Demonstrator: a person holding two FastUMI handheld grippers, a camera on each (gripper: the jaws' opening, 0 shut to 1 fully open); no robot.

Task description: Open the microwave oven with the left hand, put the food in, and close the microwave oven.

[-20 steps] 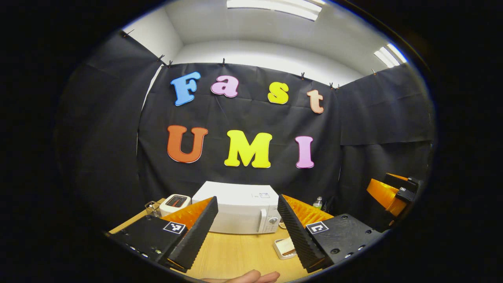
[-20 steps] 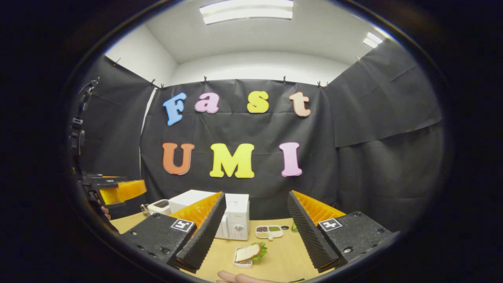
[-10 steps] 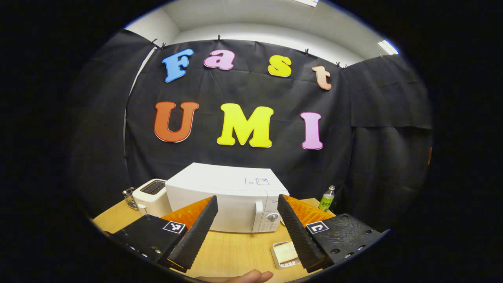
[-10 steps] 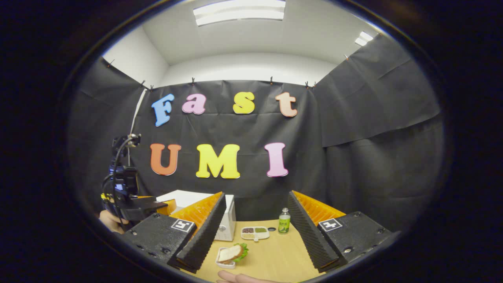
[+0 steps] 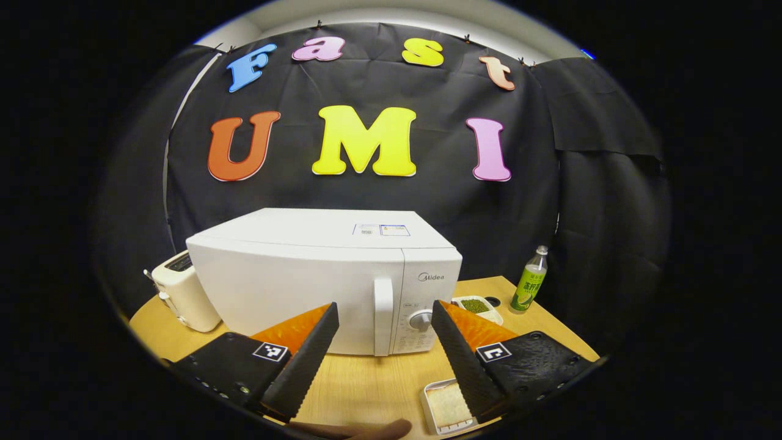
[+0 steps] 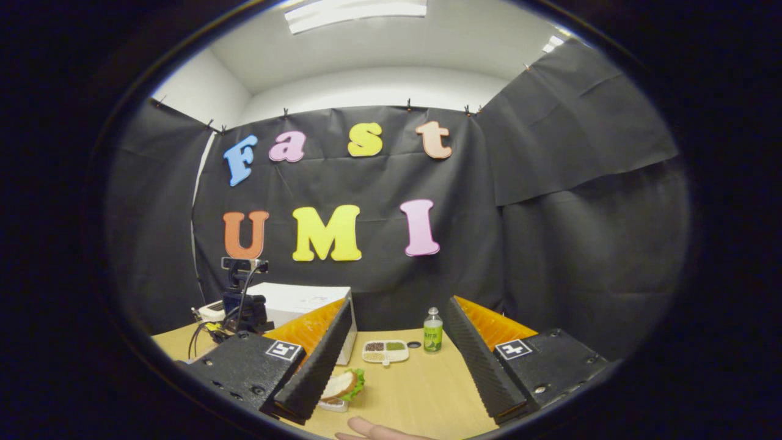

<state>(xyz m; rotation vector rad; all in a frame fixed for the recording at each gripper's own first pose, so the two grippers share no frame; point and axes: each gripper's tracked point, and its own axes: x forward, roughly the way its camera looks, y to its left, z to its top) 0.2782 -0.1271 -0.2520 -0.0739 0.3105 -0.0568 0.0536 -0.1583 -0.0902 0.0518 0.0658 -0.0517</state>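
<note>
Your wooden table [image 5: 372, 391] carries the white microwave [image 5: 317, 275], a toaster [image 5: 180, 293] left of it, a green bottle [image 5: 529, 287] and divided dish [image 6: 385, 351] to its right, and the sandwich tray [image 6: 339, 391] nearer you.

1. In the left gripper view, bare table [image 5: 366, 385] is seen between the left gripper [image 5: 382, 354], its jaws spread, and the shut microwave [image 5: 317, 275]; its handle [image 5: 383, 316] stands unblocked.
2. A toaster [image 5: 180, 296] stands just left of the microwave.
3. A sandwich tray [image 5: 449, 408] lies near the gripper's right finger.
4. A bottle [image 5: 529, 287] and a divided dish [image 5: 478, 307] stand right of the microwave.
5. In the right gripper view, open table [image 6: 421, 385] lies between the spread fingers of the right gripper [image 6: 400, 360].
</note>
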